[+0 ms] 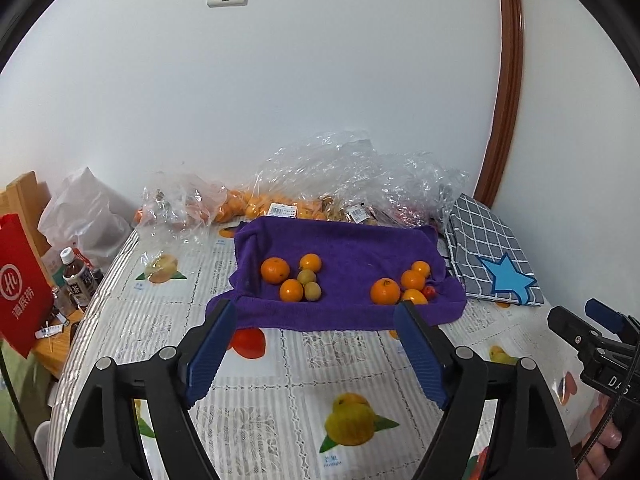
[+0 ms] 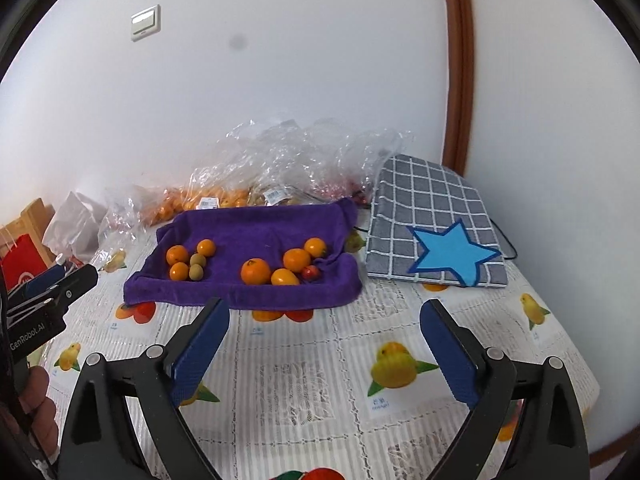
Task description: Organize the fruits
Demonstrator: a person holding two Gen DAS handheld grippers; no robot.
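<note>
A purple towel (image 1: 352,248) (image 2: 256,228) lies on the table with two groups of fruit on it. The left group (image 1: 294,276) (image 2: 188,262) has three oranges and two small green-brown fruits. In the right group (image 1: 404,286) (image 2: 284,266) are several oranges and one small red fruit. My left gripper (image 1: 316,312) is open and empty, hanging over the table short of the towel's front edge. My right gripper (image 2: 324,312) is open wide and empty, also short of the towel. Each gripper shows at the edge of the other's view.
Clear plastic bags (image 1: 320,176) (image 2: 280,160) holding more oranges lie behind the towel by the wall. A folded grey checked cloth with a blue star (image 1: 492,256) (image 2: 432,232) sits at the right. Left of the table are a red bag (image 1: 20,284), bottles (image 1: 76,276) and a white bag (image 1: 84,208).
</note>
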